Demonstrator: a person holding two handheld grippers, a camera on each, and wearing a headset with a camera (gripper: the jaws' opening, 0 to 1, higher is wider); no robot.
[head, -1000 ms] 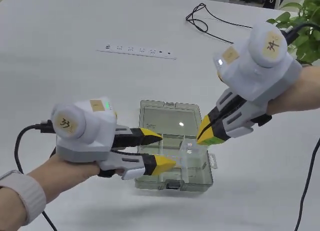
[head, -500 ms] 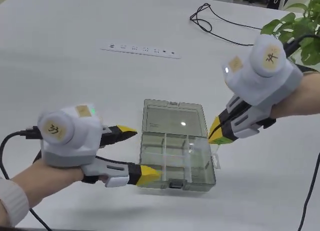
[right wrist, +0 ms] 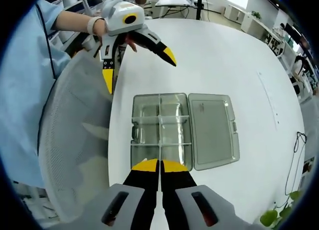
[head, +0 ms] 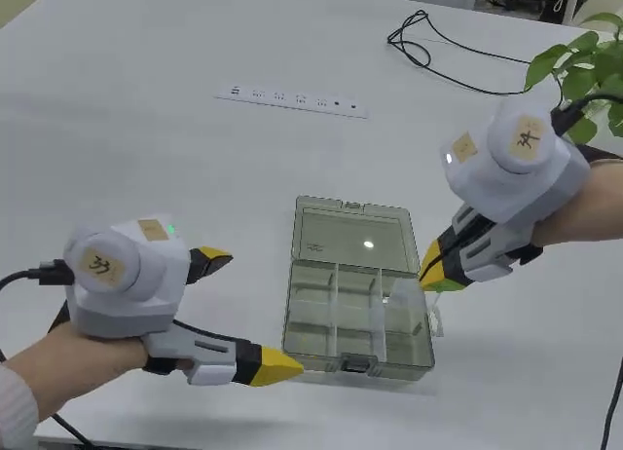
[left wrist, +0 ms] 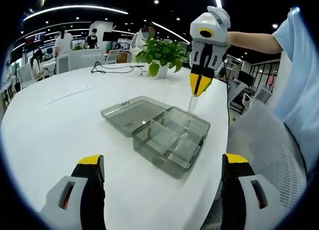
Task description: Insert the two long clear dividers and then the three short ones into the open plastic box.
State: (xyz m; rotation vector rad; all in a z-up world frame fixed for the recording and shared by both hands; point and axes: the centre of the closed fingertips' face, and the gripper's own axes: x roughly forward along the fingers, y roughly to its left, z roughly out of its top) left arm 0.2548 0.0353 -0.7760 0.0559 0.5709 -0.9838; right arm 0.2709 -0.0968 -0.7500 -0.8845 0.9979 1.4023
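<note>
Open plastic box (head: 321, 357) sits on the tabletop (head: 146, 129) between my hands.
My left hand-held gripper (head: 251, 312) is released beside it; my right hand-held gripper (head: 433, 275) is clenched on a clear divider (left wrist: 191, 106) at the box's right edge.

Running the count now: two grippers up, my left gripper (head: 253, 314) and my right gripper (head: 433, 275), with two yellow-tipped jaws on each, so four in all. One plastic box (head: 331, 357) on the table (head: 146, 129), and one lid (head: 355, 238) attached to it. Inside I make out three clear pieces standing: one lengthwise divider (right wrist: 159, 130) and two cross dividers (right wrist: 147, 118). That gives six compartments. Add one clear strip (left wrist: 191, 108) pinched in my right gripper's tips. Up the table there's one power strip (head: 292, 99), one black cable (head: 438, 46) and one potted plant (head: 584, 70).
</note>
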